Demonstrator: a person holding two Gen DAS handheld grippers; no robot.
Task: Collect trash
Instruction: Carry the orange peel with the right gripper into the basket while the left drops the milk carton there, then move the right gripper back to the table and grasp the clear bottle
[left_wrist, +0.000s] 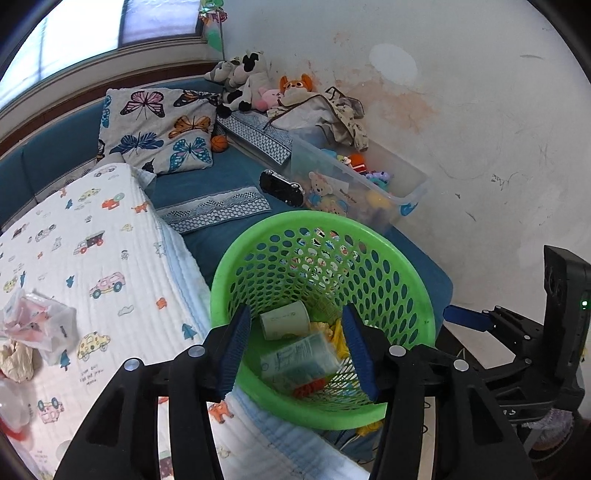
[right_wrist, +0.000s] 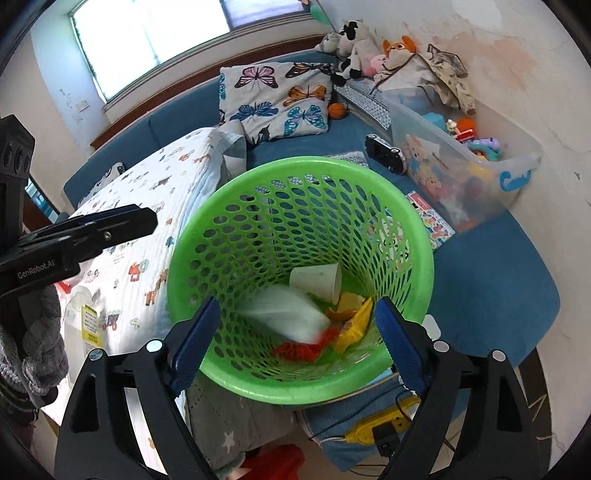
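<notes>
A green perforated basket (left_wrist: 306, 218) stands at the bed's edge. Inside lie a paper cup (left_wrist: 284, 319), a printed plastic packet (left_wrist: 299, 358), a yellow wrapper (right_wrist: 354, 321) and a red scrap (right_wrist: 299, 349). My left gripper (left_wrist: 295, 343) hovers over the basket's near rim, open, with nothing between its blue pads. My right gripper (right_wrist: 295, 339) is also over the basket (right_wrist: 295, 164), open wide and empty. Below it a white packet (right_wrist: 288, 314) shows blurred beside the cup (right_wrist: 316, 280). Crumpled plastic wrappers (left_wrist: 33, 325) and a paper wad (left_wrist: 16, 360) lie on the blanket at far left.
A car-print blanket (left_wrist: 92, 240) covers the bed left of the basket. A clear toy bin (left_wrist: 354, 184), a black handheld console (left_wrist: 282, 186) and a butterfly pillow (left_wrist: 162, 129) sit behind it. The wall is close on the right. A yellow power strip (right_wrist: 373, 432) lies on the floor.
</notes>
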